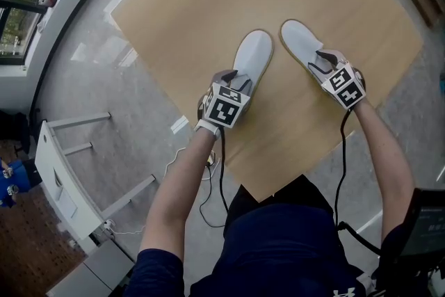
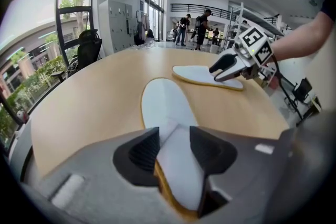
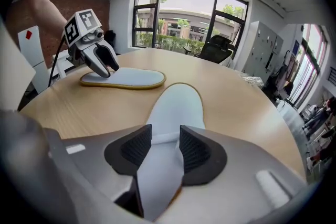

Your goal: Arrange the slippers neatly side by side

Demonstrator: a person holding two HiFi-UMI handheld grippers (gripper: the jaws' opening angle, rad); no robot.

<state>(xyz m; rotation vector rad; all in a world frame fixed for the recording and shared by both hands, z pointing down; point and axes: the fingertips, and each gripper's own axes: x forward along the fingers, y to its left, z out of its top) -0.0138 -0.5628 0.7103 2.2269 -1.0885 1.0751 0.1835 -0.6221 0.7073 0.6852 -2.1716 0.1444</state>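
Two flat white slippers with yellow-edged soles lie on the wooden table [image 1: 181,3], toes away from me and leaning toward each other. My left gripper [image 1: 235,78] sits at the heel of the left slipper [image 1: 254,52]. In the left gripper view its jaws [image 2: 174,148] stand wide, astride that slipper's heel [image 2: 160,102], which fills the gap. My right gripper [image 1: 318,63] is at the heel of the right slipper [image 1: 299,38]. In the right gripper view its jaws [image 3: 165,147] are also spread, with that heel [image 3: 178,105] between them. Both heels are partly hidden by the grippers.
The table's near corner [image 1: 261,195] points at me and its left edge [image 1: 167,80] runs close to my left gripper. A white desk frame [image 1: 69,177] stands on the floor at the left. Cables [image 1: 341,170] hang from both grippers. An office chair [image 2: 86,52] stands beyond the table's far side.
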